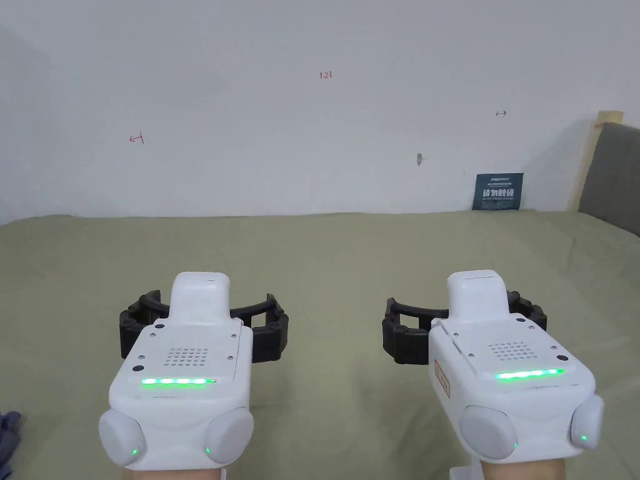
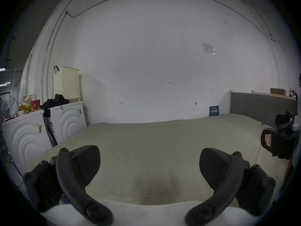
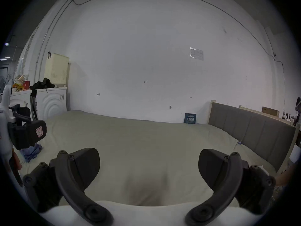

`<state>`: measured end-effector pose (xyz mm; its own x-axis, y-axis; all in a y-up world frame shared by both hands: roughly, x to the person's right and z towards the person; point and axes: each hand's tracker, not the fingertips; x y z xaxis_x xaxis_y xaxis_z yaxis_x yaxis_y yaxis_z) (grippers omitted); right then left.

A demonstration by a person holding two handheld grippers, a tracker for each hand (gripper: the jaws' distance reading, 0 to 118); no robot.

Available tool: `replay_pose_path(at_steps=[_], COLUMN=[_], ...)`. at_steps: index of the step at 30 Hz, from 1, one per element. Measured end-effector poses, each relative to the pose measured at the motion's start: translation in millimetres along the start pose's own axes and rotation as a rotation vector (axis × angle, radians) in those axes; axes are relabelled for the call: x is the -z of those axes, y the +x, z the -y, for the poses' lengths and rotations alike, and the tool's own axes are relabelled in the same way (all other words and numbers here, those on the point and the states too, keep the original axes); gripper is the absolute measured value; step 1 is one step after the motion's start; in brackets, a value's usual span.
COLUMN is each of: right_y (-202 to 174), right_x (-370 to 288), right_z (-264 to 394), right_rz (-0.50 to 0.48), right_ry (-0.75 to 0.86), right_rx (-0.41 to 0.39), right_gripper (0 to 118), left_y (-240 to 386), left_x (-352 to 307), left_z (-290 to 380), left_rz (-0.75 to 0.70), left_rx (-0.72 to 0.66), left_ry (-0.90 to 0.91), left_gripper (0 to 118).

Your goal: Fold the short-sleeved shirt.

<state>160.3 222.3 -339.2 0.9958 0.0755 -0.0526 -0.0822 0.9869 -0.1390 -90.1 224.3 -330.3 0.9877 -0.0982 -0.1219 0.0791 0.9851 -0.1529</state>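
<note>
A crumpled blue-grey shirt (image 3: 31, 153) lies on the olive-green bed sheet (image 1: 337, 262) off to my left; a bit of the shirt (image 1: 7, 434) peeks in at the head view's lower left edge. My left gripper (image 1: 203, 312) hovers over the sheet, jaws spread wide with nothing between them. The same left gripper (image 2: 149, 162) shows bare sheet in its gap. My right gripper (image 1: 465, 315) is held level beside it, also open and empty, as the right gripper (image 3: 149, 164) view confirms. The shirt lies to the left of the left gripper, apart from both.
A white wall (image 1: 312, 125) backs the bed, with a small dark sign (image 1: 498, 192) leaning on it. A grey padded headboard (image 3: 250, 131) runs along the right side. White washing machines (image 2: 66, 120) with a cream basket (image 2: 66, 82) and clutter stand to the left.
</note>
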Motion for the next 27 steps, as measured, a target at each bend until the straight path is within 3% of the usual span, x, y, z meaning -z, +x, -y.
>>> replay_pose_path(at_steps=[18,23,27], right_y=[0,0,0], right_x=[-3,-2,-3], right_z=[-5,-5,-5], right_rz=[0.004,-0.006,-0.012], right_ry=[0.008,-0.005,-0.009], right_rx=[0.008,0.005,0.007], right_gripper=[118,118,118], left_y=[5,1,-8], left_x=[-9,-6,-9], left_z=[-7,-20,-22], left_rz=[0.051,0.269,0.308], left_rx=[0.009,-0.147,-0.225], left_ry=[-0.012,-0.189,-0.125], left_gripper=[118,118,118])
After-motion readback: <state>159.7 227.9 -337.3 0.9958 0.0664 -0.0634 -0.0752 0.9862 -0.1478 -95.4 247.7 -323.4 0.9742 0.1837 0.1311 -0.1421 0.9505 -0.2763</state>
